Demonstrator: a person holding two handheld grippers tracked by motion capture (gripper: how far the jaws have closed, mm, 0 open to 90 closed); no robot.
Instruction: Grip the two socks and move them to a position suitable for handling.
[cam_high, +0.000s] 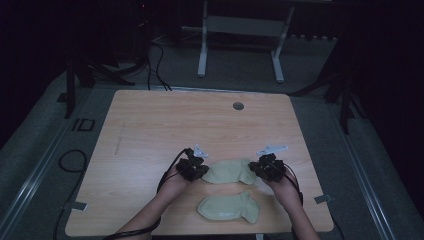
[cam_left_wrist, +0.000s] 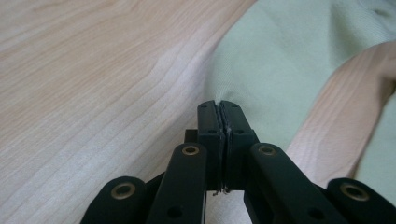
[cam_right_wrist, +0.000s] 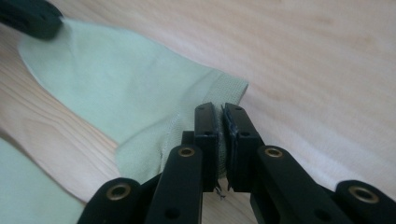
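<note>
On the dim room's table (cam_high: 150, 125), both grippers (cam_high: 192, 167) (cam_high: 267, 167) clench the far sock (cam_high: 231, 171) at 9 and 3 o'clock; next, a level carry onto the near sock (cam_high: 230, 207).

My table (cam_high: 150, 125) is a light wooden top with rounded corners and a small round grey grommet (cam_high: 238, 106) near its far edge. Two pale green socks lie flat on it, toward my side. The farther sock (cam_high: 231, 171) stretches across in front of me; the nearer sock (cam_high: 230, 207) lies just behind it, close to the near edge, with a strip of bare wood between them.
</note>
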